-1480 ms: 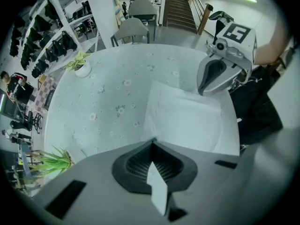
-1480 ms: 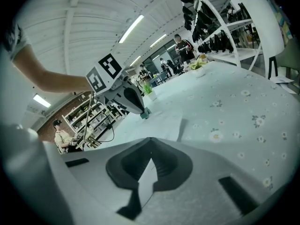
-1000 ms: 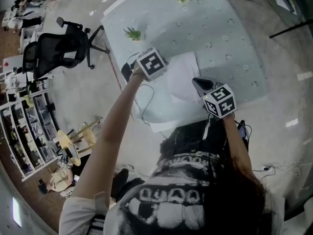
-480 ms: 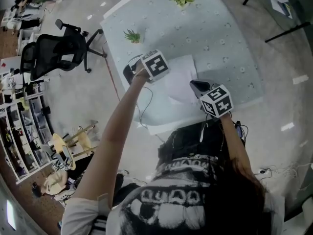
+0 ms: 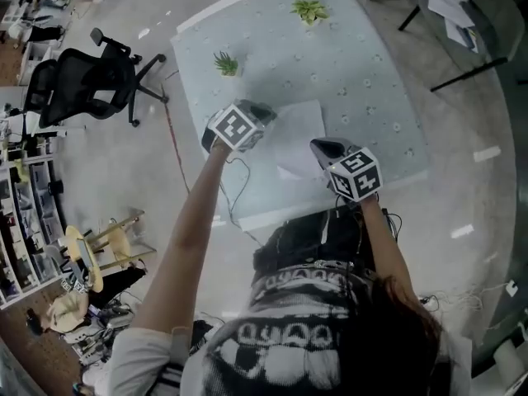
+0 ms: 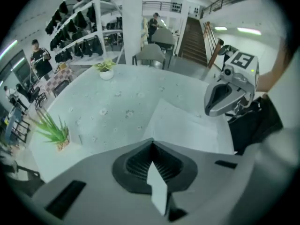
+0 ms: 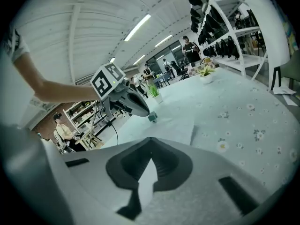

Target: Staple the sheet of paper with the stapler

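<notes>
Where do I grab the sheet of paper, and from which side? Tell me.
Take the sheet of paper by its near corner, toward the person. It lies flat on the table, so nothing stands up to pinch; probably come in low from the near side with the right gripper, now shut, opened first to slip one jaw under.

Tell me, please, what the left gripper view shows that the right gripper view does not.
Only the left gripper view shows the right gripper from outside and a staircase beyond the table. Only the right gripper view shows the left gripper and, just below its tip, a small dark object at the edge of the sheet of paper. Both show that sheet lying flat on the flowered tablecloth, a white-potted plant, and their own jaws closed together.
</notes>
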Demonstrator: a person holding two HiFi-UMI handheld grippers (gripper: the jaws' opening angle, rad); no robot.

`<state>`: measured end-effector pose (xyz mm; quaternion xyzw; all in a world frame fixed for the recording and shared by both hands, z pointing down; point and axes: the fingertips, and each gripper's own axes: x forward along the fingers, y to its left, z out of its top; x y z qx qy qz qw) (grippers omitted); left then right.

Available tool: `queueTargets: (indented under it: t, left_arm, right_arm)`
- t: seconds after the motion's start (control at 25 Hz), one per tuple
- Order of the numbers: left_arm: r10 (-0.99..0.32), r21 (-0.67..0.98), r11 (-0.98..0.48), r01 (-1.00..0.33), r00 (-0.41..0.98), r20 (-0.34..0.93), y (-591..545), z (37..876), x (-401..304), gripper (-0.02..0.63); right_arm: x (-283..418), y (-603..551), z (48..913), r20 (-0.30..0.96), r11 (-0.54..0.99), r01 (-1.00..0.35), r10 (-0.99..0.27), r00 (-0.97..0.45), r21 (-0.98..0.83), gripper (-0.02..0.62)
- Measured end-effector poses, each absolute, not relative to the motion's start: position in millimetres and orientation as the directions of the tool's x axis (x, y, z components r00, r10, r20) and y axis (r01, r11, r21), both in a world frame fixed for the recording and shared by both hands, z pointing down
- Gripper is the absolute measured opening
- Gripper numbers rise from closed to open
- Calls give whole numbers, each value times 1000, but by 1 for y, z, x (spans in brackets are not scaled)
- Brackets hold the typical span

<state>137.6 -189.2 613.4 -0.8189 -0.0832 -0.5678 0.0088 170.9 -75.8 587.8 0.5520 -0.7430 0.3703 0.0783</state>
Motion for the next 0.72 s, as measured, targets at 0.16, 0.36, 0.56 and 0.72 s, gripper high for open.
queueTargets:
  t: [0.16,0.36,0.56,0.72]
  left_arm:
    - [117,88,-993,83,462,879,-180,589,131,3]
    - [85,69,-996,51,605,791,-166,547,121,3]
    - [25,37,-999,-2,689,725,-158,518,92,3]
    - [15,66,-997,-40,734,679,-150,513,70,3]
  right_arm:
    - [163,-73,574,537,134,-896,-760,-368,-424,5]
    - [143,-73,555,533,154,-912,-769,-352,-380,5]
    - [120,-71,535,522,153,-928,-790,-322,-341,5]
    - [106,-66,528,520,151,-934,-797,-309,-324,3]
